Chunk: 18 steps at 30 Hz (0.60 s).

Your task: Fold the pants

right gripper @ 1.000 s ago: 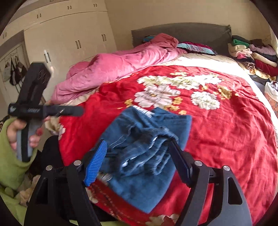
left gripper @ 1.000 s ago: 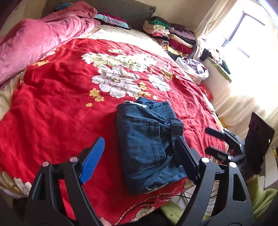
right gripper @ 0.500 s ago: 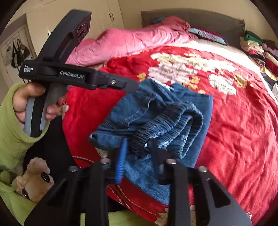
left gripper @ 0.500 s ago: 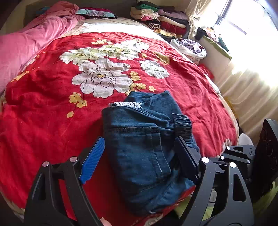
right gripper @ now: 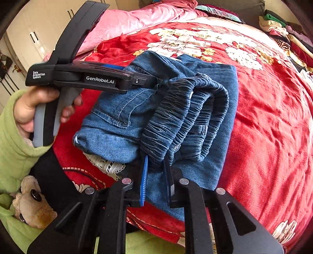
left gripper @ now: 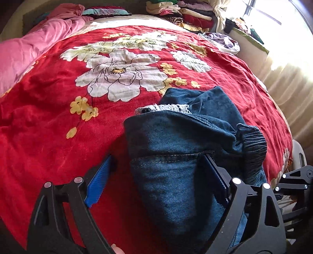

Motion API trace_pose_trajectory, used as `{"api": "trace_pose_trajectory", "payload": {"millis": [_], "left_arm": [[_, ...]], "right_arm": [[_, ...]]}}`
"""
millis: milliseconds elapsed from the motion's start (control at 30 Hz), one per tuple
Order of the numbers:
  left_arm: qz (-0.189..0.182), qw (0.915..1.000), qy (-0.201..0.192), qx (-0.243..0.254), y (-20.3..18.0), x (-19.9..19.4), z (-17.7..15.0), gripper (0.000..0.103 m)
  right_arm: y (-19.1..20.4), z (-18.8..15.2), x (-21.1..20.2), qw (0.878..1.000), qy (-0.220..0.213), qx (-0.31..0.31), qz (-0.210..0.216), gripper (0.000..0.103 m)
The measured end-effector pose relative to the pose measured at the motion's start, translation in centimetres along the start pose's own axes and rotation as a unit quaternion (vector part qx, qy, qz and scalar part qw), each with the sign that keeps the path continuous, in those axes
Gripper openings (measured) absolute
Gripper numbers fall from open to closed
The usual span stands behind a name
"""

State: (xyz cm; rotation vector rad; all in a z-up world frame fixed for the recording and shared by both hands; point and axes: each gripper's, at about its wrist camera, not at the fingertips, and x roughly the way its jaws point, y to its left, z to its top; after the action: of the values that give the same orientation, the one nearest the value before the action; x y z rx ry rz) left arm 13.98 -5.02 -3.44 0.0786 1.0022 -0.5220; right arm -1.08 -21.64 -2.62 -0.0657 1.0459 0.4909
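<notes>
Denim pants point(right gripper: 166, 109) folded, bunched; right hand-held gripper point(right gripper: 156, 177) pinching elastic waistband; left hand-held gripper point(left gripper: 156, 175) spread.

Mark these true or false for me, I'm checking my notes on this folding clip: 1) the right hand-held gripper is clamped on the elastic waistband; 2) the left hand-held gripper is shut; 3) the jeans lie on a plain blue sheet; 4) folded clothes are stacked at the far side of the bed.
1) True: the right hand-held gripper has just closed, pinching the gathered waistband of the jeans.
2) False: the left hand-held gripper stands wide open, its fingers straddling the folded denim without pressing it.
3) False: they lie on a red bedspread with large white flowers.
4) True: a pile of folded clothes sits near the headboard.
</notes>
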Motion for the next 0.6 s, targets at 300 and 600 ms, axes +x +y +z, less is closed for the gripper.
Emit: {"api": "trace_pose_trajectory", "payload": {"millis": [300,600], "left_arm": [[0.005,0.9998,-0.017,-0.002,-0.6,-0.8,-0.2,0.083],[0.015,0.9992,-0.036,-0.005,-1.4,-3.2,-0.8,0.083]], "right_arm": [[0.6,0.7,-0.5,1.000,-0.004,-0.003,-0.009,0.022],[0.7,0.8,-3.3,0.999,-0.050,-0.001,-0.005,0.052]]}}
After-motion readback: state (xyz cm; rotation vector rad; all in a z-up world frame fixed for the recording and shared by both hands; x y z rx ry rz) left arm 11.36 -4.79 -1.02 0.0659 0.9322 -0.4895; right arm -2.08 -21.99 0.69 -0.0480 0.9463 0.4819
